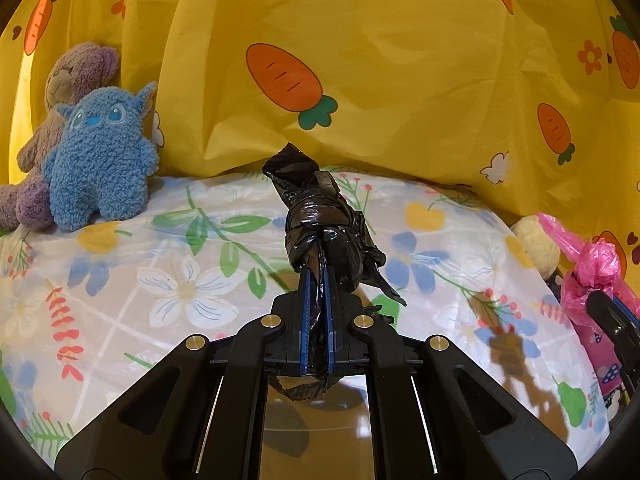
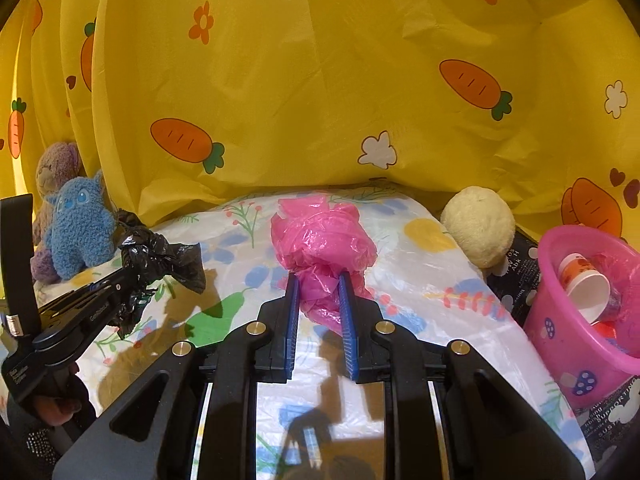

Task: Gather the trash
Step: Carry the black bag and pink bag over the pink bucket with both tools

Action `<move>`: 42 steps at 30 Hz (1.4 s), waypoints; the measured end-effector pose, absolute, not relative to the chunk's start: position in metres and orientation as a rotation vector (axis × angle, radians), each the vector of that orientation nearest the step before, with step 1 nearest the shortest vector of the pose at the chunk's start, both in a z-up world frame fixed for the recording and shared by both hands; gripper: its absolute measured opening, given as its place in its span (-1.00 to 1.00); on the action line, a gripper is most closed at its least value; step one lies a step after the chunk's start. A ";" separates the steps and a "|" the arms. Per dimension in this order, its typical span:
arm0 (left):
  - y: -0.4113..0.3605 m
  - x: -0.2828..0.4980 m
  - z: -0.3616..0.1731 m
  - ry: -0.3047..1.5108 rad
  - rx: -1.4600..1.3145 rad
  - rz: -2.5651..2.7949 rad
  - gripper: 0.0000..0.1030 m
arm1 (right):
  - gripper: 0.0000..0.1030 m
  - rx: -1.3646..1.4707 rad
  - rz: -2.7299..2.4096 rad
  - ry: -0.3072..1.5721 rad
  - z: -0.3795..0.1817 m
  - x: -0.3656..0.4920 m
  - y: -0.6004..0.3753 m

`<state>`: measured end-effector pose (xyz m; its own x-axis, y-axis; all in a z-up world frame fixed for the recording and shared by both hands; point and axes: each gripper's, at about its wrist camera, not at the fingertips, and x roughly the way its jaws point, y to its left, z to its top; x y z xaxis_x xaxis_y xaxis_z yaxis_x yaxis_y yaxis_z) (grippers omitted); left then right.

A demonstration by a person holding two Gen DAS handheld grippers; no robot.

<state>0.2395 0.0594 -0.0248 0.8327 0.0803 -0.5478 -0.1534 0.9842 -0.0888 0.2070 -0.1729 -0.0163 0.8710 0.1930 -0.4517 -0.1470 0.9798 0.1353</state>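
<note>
Open floral sheet (image 2: 420, 300) is lying ahead of me; plush toys (image 2: 76, 224) are blocking the left, a pink bin (image 2: 560, 344) the right, a yellow curtain (image 2: 320, 100) behind.

Counts: 3 plush toys, i.e. blue plush (image 2: 78, 228), purple bear (image 2: 54, 168), cream plush (image 2: 478, 226); 2 knotted bags, black bag (image 1: 320, 224), pink bag (image 2: 322, 246); 1 pink bin (image 2: 560, 344); 2 cups (image 2: 586, 284).

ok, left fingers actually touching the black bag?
Touching. The left wrist view shows the left gripper with both blue fingers pinched on the black bag, plastic squeezed between them.
</note>
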 end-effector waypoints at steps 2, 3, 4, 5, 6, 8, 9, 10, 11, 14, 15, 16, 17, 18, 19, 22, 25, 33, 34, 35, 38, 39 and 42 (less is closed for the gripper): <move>0.050 0.236 -0.024 0.576 -0.124 0.102 -0.89 | -0.61 0.099 0.171 0.468 -0.013 0.198 -0.182; 0.045 0.234 -0.023 0.578 -0.122 0.089 -0.89 | -0.61 0.100 0.168 0.461 -0.012 0.193 -0.185; 0.039 0.231 -0.021 0.577 -0.117 0.074 -0.89 | -0.61 0.099 0.164 0.455 -0.011 0.190 -0.191; 0.034 0.229 -0.020 0.574 -0.110 0.064 -0.89 | -0.61 0.099 0.158 0.449 -0.010 0.186 -0.195; 0.028 0.226 -0.018 0.568 -0.102 0.053 -0.89 | -0.61 0.099 0.151 0.445 -0.010 0.182 -0.200; 0.016 0.221 -0.014 0.562 -0.093 0.025 -0.89 | -0.61 0.106 0.139 0.439 -0.009 0.176 -0.209; 0.010 0.219 -0.012 0.561 -0.092 0.006 -0.89 | -0.61 0.110 0.132 0.436 -0.008 0.174 -0.214; 0.003 0.217 -0.009 0.558 -0.089 -0.014 -0.89 | -0.61 0.114 0.125 0.434 -0.008 0.170 -0.219; -0.003 0.216 -0.007 0.553 -0.082 -0.029 -0.89 | -0.61 0.117 0.118 0.431 -0.008 0.168 -0.224; -0.024 0.211 0.001 0.538 -0.063 -0.076 -0.89 | -0.61 0.124 0.090 0.422 -0.007 0.162 -0.239; -0.031 0.210 0.003 0.537 -0.062 -0.098 -0.89 | -0.61 0.128 0.081 0.420 -0.007 0.160 -0.245; -0.039 0.209 0.006 0.538 -0.063 -0.125 -0.89 | -0.61 0.131 0.070 0.419 -0.007 0.159 -0.250; -0.047 0.209 0.008 0.539 -0.063 -0.148 -0.89 | -0.61 0.132 0.058 0.417 -0.007 0.157 -0.256; -0.055 0.208 0.010 0.536 -0.058 -0.168 -0.89 | -0.61 0.132 0.043 0.416 -0.008 0.156 -0.261; -0.064 0.207 0.013 0.531 -0.047 -0.187 -0.89 | -0.61 0.135 0.029 0.417 -0.008 0.156 -0.267; -0.092 0.204 0.020 0.517 -0.028 -0.260 -0.89 | -0.61 0.146 -0.013 0.418 -0.010 0.154 -0.285; -0.120 0.204 0.026 0.508 -0.015 -0.337 -0.89 | -0.61 0.155 -0.059 0.415 -0.012 0.152 -0.305; -0.180 0.212 0.034 0.482 0.026 -0.454 -0.89 | -0.61 0.168 -0.166 0.408 -0.011 0.150 -0.349; -0.186 0.213 0.035 0.481 0.028 -0.468 -0.89 | -0.61 0.171 -0.178 0.407 -0.010 0.150 -0.354; -0.192 0.214 0.035 0.480 0.031 -0.484 -0.89 | -0.61 0.173 -0.190 0.407 -0.010 0.150 -0.359; -0.209 0.217 0.034 0.472 0.048 -0.527 -0.89 | -0.61 0.184 -0.225 0.404 -0.009 0.149 -0.374; -0.214 0.218 0.033 0.471 0.053 -0.540 -0.89 | -0.61 0.189 -0.235 0.403 -0.009 0.149 -0.379; -0.228 0.224 0.029 0.482 0.052 -0.584 -0.89 | -0.61 0.210 -0.258 0.402 -0.011 0.149 -0.394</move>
<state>0.2244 -0.2278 0.0286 0.7267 -0.5178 -0.4514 0.5417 0.8361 -0.0870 0.1491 -0.3936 -0.0111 0.8883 -0.2056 -0.4107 0.2882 0.9458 0.1497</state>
